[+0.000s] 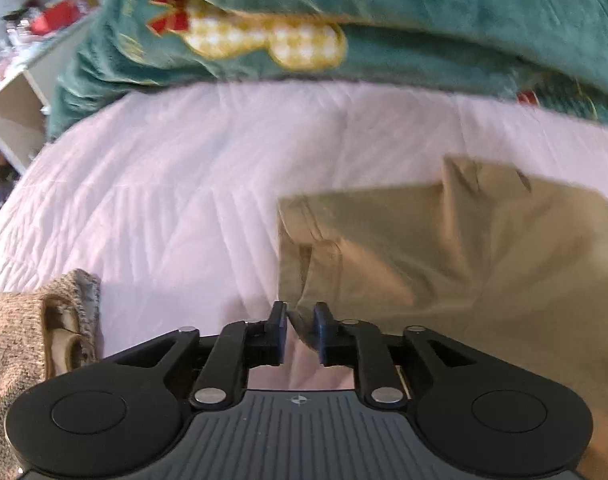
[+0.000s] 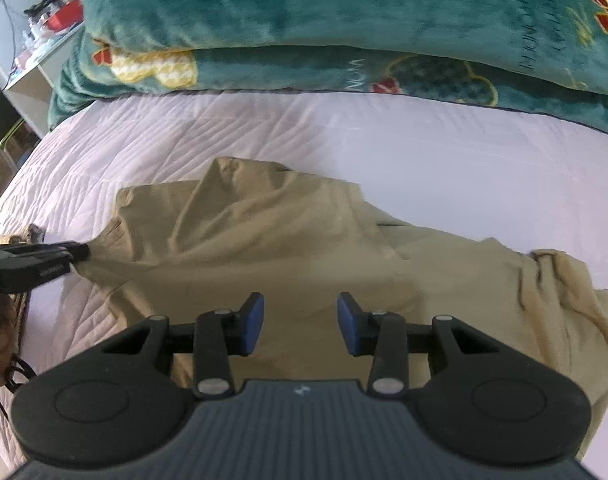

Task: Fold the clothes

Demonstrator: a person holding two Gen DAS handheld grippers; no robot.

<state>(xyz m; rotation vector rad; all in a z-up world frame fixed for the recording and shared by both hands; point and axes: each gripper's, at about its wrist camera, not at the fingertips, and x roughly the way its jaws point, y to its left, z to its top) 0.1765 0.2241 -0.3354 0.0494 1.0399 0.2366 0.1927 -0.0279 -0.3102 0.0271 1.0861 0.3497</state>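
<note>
— What has the left tool [image 1: 300,312] got?
— An edge of the tan cotton trousers [image 2: 288,248] on the pale pink bed [image 2: 424,152], pinched.
— And the right tool [image 2: 300,312]?
— Half open, empty, over the trousers. Only the left camera shows a brown knitted top [image 1: 20,340].

Gold lettering on teal blanket [image 2: 344,12], blurred, unreadable.

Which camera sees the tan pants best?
The right wrist view: the tan pants lie spread across the bed there. The left wrist view shows only one blurry end, with a corner between the left gripper fingers.
</note>
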